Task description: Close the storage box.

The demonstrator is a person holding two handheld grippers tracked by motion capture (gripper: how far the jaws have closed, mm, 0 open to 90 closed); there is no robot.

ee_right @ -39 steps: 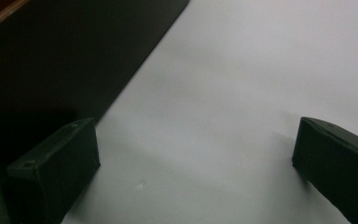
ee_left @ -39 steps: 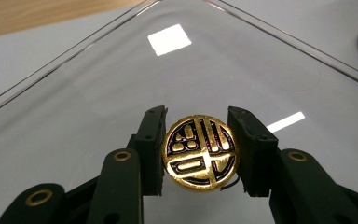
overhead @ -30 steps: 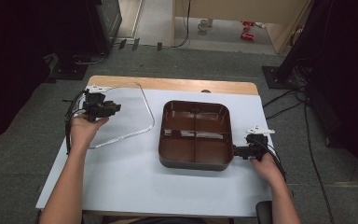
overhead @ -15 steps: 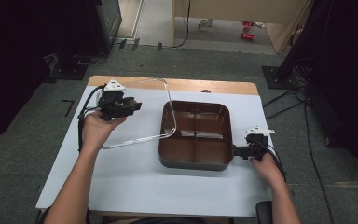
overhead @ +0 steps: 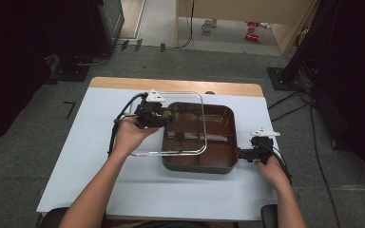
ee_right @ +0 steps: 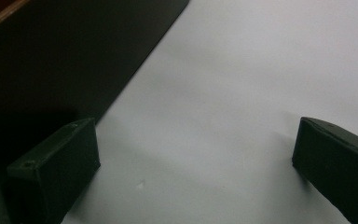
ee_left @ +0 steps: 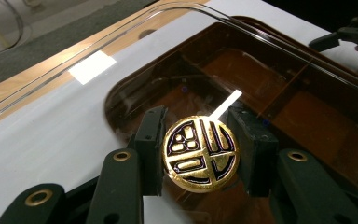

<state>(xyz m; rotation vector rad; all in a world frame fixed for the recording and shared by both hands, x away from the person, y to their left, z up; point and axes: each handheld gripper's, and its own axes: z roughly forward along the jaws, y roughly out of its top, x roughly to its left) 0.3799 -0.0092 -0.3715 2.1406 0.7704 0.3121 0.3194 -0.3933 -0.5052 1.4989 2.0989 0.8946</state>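
The left claw (overhead: pixel 164 115) is clamped on the round gold knob (ee_left: pixel 200 154) of a clear lid (overhead: pixel 171 123); in the left gripper view both black pads press the knob's sides, with nothing else between them. The knob bears a raised gold pattern on a dark ground, like a stylised character inside a ring; I cannot read it as any word or brand.

The lid hangs from that grip, held over the left part of the brown tray (overhead: pixel 225 164), its right edge lying across the tray's inner compartments and its left edge reaching out past the tray's left wall above the table (overhead: pixel 76 156). Whether the lid touches the tray's rim cannot be told.

The right claw (overhead: pixel 241 154) stands with its jaws well apart; in the right gripper view the two pads sit wide of each other over bare white table, holding nothing. One pad is just beside the tray's dark outer wall (ee_right: pixel 74 56), at the tray's near right corner; contact there cannot be made out.

No labels or writing show on the tray, the lid or the table.
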